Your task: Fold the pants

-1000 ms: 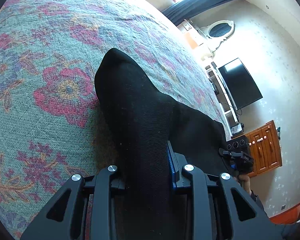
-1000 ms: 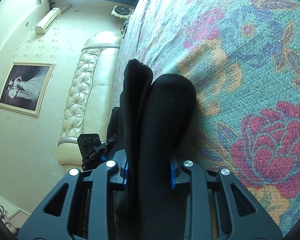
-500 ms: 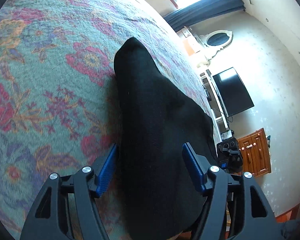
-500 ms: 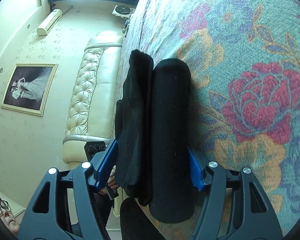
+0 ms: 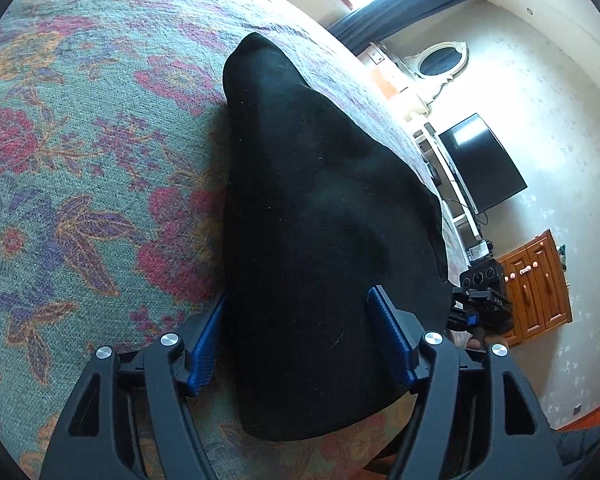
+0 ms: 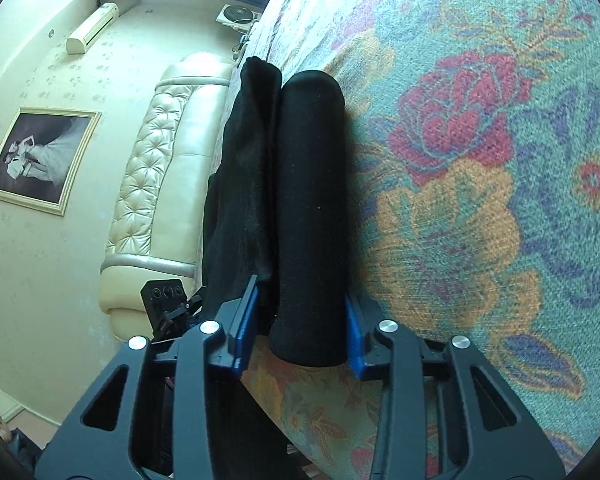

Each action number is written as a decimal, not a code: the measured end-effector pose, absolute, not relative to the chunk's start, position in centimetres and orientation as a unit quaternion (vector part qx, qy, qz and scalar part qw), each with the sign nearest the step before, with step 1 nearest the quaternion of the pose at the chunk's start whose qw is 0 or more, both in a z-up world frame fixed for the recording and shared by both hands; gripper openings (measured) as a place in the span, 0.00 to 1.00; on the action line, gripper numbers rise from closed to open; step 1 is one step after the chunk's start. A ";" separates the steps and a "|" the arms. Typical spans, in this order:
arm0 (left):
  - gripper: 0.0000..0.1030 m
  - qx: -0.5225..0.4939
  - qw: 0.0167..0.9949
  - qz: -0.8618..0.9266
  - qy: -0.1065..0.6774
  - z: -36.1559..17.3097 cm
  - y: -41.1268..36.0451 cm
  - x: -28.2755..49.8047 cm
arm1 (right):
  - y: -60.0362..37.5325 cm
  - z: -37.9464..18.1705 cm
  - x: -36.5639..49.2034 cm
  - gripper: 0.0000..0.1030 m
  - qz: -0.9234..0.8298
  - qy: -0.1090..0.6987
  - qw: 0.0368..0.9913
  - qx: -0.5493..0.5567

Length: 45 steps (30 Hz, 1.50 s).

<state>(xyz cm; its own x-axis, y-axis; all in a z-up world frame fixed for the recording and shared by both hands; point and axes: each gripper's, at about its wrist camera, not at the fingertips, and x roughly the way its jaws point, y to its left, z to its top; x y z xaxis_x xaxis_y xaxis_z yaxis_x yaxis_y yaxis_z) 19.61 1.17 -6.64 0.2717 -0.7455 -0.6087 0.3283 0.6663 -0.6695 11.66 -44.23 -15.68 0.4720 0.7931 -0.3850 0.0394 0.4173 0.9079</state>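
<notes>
The black pants (image 5: 320, 208) lie folded into a thick bundle on the floral bedspread (image 5: 80, 160). My left gripper (image 5: 298, 340) is open, its blue pads (image 5: 392, 340) standing either side of the bundle's near end without squeezing it. In the right wrist view the pants (image 6: 312, 200) show a rounded fold with flatter layers to its left. My right gripper (image 6: 300, 320) is closing, and its blue pads (image 6: 244, 320) touch the fold's near end on both sides. Each view shows the other gripper small beyond the bundle: the right one (image 5: 480, 300), the left one (image 6: 168, 300).
The bedspread's near edge (image 6: 300, 400) drops off just under my right gripper. Beyond the bed are a dark TV (image 5: 480, 164), a wooden cabinet (image 5: 536, 280) and an oval mirror (image 5: 440, 60). A cream tufted headboard (image 6: 160, 184) and a framed picture (image 6: 40, 160) are on the other side.
Both grippers let go of the pants, opened and drew back toward the bundle's near end. The left stays open; the right's jaws have since come in against the fold.
</notes>
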 end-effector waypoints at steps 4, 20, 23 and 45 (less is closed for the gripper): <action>0.63 -0.200 0.780 -0.344 0.483 -6.8 0.9 19.3 | -44.5 -16.2 12.0 0.29 0.276 0.436 0.711 0.478; 0.56 -0.208 0.778 -0.361 0.470 -7.1 2.2 18.5 | -45.4 -16.2 12.7 0.35 0.282 0.432 0.707 0.483; 0.73 -0.241 0.755 -0.377 0.480 -7.1 2.8 19.1 | -45.3 -15.5 13.1 0.46 0.285 0.431 0.700 0.492; 0.79 -0.319 0.716 -0.369 0.499 -8.3 1.1 34.2 | -45.3 -12.9 26.9 0.77 0.268 0.425 0.718 0.483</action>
<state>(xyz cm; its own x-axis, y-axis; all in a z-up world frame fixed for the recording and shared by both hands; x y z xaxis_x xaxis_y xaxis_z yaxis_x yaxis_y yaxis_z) 34.24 1.09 -8.29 0.2290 -0.8475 -0.4789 0.2109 0.5235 -0.8255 26.87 -45.30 -12.93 0.4961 0.7942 -0.3509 0.0258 0.3904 0.9203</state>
